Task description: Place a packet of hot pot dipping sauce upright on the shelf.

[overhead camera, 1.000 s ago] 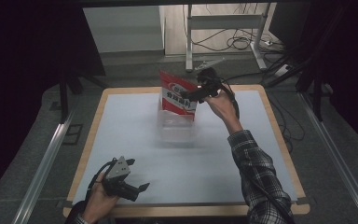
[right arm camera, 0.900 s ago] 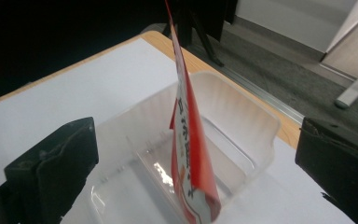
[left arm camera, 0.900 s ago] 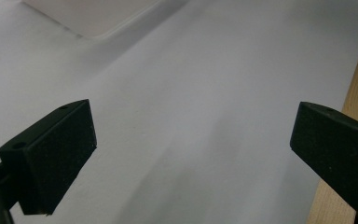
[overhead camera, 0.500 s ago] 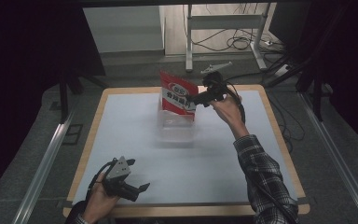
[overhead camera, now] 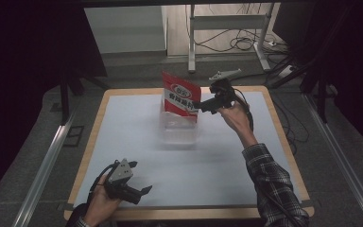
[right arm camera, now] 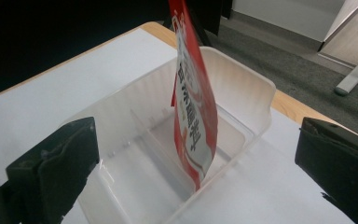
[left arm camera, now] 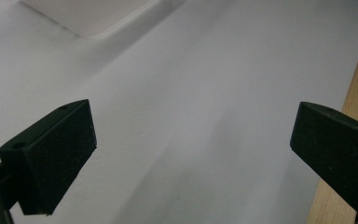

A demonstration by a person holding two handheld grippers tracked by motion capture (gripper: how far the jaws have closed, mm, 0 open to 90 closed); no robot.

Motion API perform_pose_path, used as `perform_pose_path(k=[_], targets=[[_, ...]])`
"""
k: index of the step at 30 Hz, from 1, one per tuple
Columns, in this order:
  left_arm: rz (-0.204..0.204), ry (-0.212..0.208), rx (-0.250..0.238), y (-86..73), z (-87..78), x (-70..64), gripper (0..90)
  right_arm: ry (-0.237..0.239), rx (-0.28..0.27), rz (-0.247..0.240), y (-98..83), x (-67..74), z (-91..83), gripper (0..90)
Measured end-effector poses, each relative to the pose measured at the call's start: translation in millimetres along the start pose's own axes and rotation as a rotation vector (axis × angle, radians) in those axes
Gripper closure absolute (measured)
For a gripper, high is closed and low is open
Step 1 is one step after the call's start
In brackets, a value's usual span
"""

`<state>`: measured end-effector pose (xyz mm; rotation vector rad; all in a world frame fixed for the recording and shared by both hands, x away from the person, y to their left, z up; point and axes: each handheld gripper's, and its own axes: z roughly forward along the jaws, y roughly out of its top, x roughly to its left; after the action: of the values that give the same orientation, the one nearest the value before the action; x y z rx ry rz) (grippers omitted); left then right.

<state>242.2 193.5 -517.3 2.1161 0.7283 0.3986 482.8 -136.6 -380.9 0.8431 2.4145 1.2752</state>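
Red pouch [right arm camera: 193, 126] upright in clear bin [right arm camera: 242, 88], right gripper [overhead camera: 199, 106] spread beside it, left gripper [overhead camera: 144, 191] spread

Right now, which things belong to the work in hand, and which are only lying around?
Belong to the work:
- red pouch, standing upright in the bin
- clear plastic bin
- right gripper, open, beside the pouch

Only around:
- left gripper, open over the bare table
- cables on the floor behind

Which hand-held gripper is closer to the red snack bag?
Right. The right hand-held gripper is open right beside the red foil snack bag standing in the clear plastic bin; the left hand-held gripper sits far off at the table's near edge.
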Motion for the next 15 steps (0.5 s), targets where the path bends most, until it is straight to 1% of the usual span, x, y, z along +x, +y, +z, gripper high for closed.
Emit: perform_pose_path(k=[1, 9, 15], targets=[[0.001, 0.001, 0.002, 0.0, 0.1, 0.0, 0.0, 0.000, 0.001, -0.002, -3.3, 1.0, -1.7, 0.0], [0.003, 0.005, 0.005, -0.1, 0.0, 0.1, 0.0, -0.007, -0.011, -0.007, -13.2, 7.1, -7.9, 0.0], [0.005, 0.008, 0.007, 0.0, 0.3, -0.2, 0.0, -0.004, -0.006, -0.013, -20.3, 12.5, -12.0, 0.0]])
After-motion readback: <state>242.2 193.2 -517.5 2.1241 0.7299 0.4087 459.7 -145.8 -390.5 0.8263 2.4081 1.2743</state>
